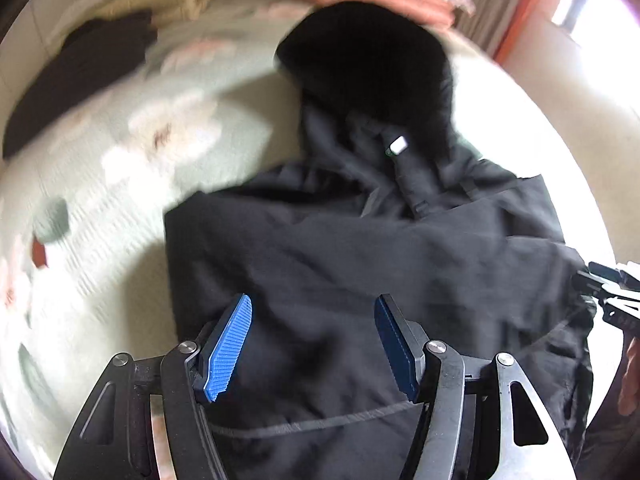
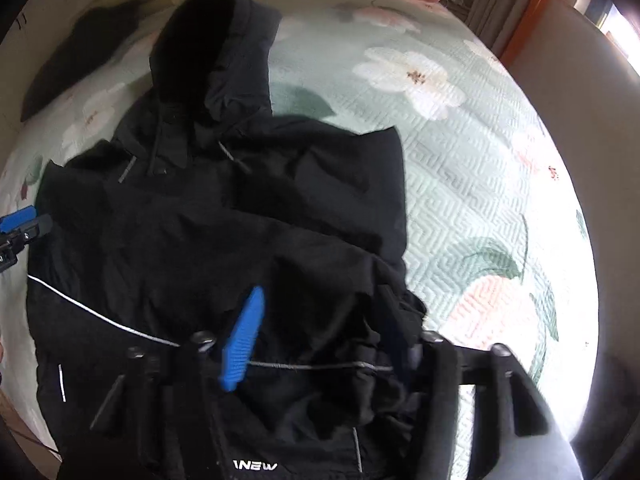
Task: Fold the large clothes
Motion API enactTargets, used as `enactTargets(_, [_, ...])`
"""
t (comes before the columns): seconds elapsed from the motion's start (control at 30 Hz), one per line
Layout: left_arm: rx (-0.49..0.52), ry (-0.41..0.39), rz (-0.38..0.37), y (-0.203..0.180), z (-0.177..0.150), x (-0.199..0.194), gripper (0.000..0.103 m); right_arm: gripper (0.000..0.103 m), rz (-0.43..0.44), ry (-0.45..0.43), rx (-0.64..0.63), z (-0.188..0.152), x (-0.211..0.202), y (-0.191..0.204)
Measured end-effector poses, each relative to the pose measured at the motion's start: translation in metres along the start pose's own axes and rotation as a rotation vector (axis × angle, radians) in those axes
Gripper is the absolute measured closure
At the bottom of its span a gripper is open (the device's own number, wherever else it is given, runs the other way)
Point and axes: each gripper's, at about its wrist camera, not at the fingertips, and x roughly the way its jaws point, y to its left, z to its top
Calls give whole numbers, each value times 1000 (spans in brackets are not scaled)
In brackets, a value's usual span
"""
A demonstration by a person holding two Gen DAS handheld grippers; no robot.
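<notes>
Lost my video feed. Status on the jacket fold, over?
Left gripper open above the jacket. Right gripper open, no clear grip. Jacket on the bed, sleeves folded in. Nothing blocking.

floral bed (image 2: 460, 200) (quilted) carries a black jacket (image 2: 200, 240).

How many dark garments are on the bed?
2. The black hooded jacket lies spread in the middle of the floral bedspread; a second dark garment lies flat at the far left, near the headboard end. More could be hidden beyond the frame.
</notes>
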Motion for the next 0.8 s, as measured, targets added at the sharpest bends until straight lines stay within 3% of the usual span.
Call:
enactTargets(0.07, [10, 41, 29, 7, -4, 24, 37, 63, 2, 79, 24, -2, 34, 1])
enactTargets(0.23, [80, 30, 77, 2, -10, 38, 35, 63, -30, 76, 40, -4, 41, 8])
enactTargets(0.37, [49, 11, -20, 12, 3, 14, 34, 63, -14, 121, 40, 16, 21, 10])
enactTargets(0.43, [55, -46, -59, 21, 25, -11, 34, 60, 21, 57, 32, 37, -6, 12])
enactTargets(0.57, [92, -142, -39, 32, 82, -29, 34, 55, 42, -116, 5, 98, -46, 26])
enactTargets(0.67, [72, -182, -40, 44, 141, -8, 34, 55, 88, -192, 9, 150, -47, 44])
enactTargets(0.8, [-38, -169, -134, 57, 194, 30, 34, 55, 106, -250, 22, 206, -28, 71])
